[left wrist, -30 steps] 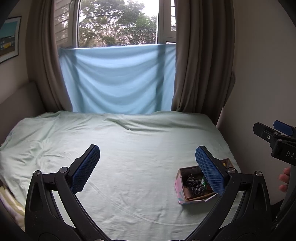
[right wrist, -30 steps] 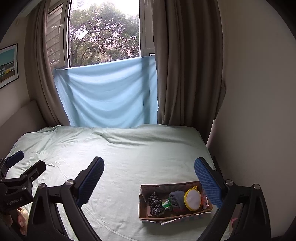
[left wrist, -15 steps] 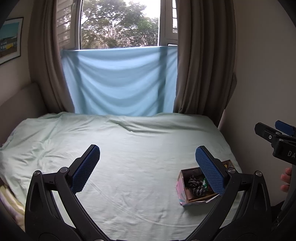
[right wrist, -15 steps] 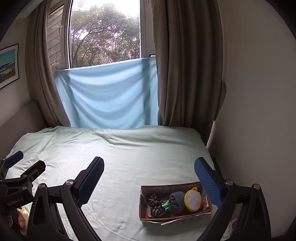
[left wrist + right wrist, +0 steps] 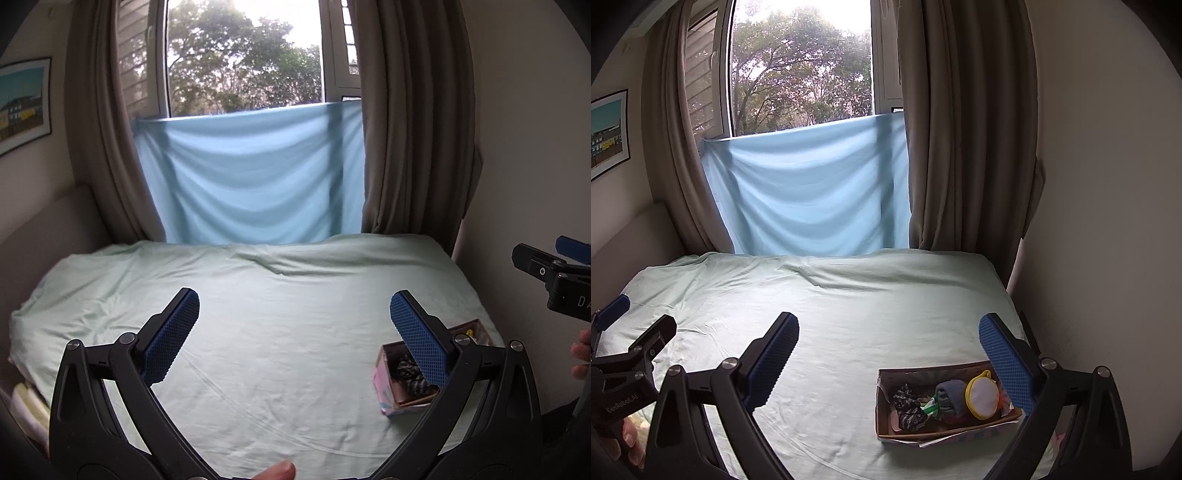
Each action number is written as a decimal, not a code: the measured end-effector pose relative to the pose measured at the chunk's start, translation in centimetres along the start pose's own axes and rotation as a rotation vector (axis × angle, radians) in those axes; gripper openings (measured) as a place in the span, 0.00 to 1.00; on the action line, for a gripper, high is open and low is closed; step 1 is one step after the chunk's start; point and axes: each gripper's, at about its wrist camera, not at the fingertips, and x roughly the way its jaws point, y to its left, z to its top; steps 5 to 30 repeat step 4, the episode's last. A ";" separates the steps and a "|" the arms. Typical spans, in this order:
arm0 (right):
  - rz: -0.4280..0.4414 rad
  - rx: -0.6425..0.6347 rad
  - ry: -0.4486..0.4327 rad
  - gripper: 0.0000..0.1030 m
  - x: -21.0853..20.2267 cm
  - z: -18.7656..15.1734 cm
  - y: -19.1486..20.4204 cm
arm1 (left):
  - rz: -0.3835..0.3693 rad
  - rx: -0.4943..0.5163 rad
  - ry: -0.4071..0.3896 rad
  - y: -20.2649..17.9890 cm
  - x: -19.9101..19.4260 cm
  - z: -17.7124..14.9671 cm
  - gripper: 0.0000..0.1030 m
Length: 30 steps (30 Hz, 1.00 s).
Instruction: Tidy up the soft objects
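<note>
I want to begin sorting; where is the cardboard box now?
The cardboard box lies on the green bed sheet at the bed's near right corner, close to the wall, lower right in both views.

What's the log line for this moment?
left gripper: open, empty | right gripper: open, empty | box: on bed, holds soft items

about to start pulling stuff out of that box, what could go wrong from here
1. The cardboard box sits near the bed's right edge on soft sheet; a push from the right gripper might tip or slide it off.
2. The items are packed close; grabbing the yellow-rimmed round piece may drag the grey sock along.
</note>
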 end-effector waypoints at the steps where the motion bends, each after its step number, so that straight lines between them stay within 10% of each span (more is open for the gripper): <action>1: 0.000 0.002 0.003 0.95 0.2 0.0 0.0 | 0.002 0.004 -0.011 0.0 -0.1 -0.1 1.00; 30: -0.006 0.005 0.014 0.95 0.5 0.1 0.3 | 0.003 0.008 -0.019 0.0 0.2 0.0 1.00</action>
